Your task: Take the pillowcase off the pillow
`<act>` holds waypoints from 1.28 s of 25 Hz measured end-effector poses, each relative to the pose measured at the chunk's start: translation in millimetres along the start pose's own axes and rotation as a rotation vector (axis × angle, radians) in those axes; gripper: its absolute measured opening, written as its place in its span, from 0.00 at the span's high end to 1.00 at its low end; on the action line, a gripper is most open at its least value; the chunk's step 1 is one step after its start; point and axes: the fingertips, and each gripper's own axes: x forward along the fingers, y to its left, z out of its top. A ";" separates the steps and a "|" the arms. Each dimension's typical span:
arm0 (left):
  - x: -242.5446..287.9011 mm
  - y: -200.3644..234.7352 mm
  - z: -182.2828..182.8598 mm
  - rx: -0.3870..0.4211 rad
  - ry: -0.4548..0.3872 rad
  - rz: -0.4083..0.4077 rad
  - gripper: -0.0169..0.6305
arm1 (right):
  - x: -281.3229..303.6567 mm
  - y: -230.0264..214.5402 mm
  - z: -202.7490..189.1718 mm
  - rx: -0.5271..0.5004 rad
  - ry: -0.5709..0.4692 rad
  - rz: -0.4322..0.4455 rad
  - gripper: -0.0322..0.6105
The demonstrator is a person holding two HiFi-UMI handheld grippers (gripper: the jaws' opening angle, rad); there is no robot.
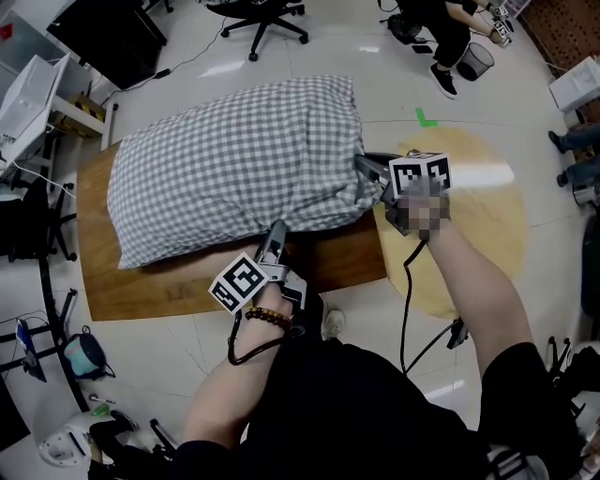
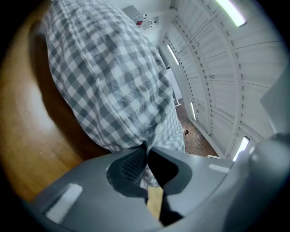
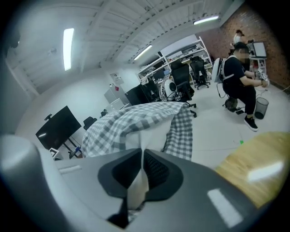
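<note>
A pillow in a grey-and-white checked pillowcase (image 1: 234, 169) lies across a wooden table (image 1: 141, 281). My left gripper (image 1: 275, 230) is at the pillow's near edge. In the left gripper view its jaws are shut on a fold of the checked pillowcase (image 2: 108, 81), pinched at the left gripper (image 2: 146, 156). My right gripper (image 1: 361, 167) is at the pillow's right end, where the case gapes. In the right gripper view the right gripper (image 3: 142, 156) is shut on white cloth of the inner pillow (image 3: 152, 136), with the checked pillowcase (image 3: 131, 120) hanging around it.
A round light-wood surface (image 1: 487, 216) lies to the right of the table. An office chair (image 1: 262, 19) and a seated person (image 1: 450, 28) beside a waste bin (image 1: 478, 61) are farther back. A dark screen (image 1: 103, 33) stands at the back left.
</note>
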 end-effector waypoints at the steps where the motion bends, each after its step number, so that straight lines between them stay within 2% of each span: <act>1: -3.4 0.4 1.5 0.000 -0.007 0.000 0.95 | -1.8 1.0 0.5 -0.009 -0.003 -0.008 0.93; 7: -26.3 1.8 1.2 0.026 -0.061 0.012 0.96 | -23.2 6.5 -7.9 -0.043 -0.027 -0.030 0.93; 14: -56.4 8.6 23.0 0.048 -0.145 0.027 0.96 | -39.8 12.1 -9.7 -0.073 -0.054 -0.065 0.93; 24: -93.2 20.9 50.3 0.044 -0.249 0.035 0.96 | -60.3 -3.2 -11.7 -0.072 -0.079 -0.138 0.94; 32: -115.5 34.8 58.4 0.051 -0.291 0.041 0.96 | -71.5 -25.9 -39.6 -0.049 -0.080 -0.186 0.94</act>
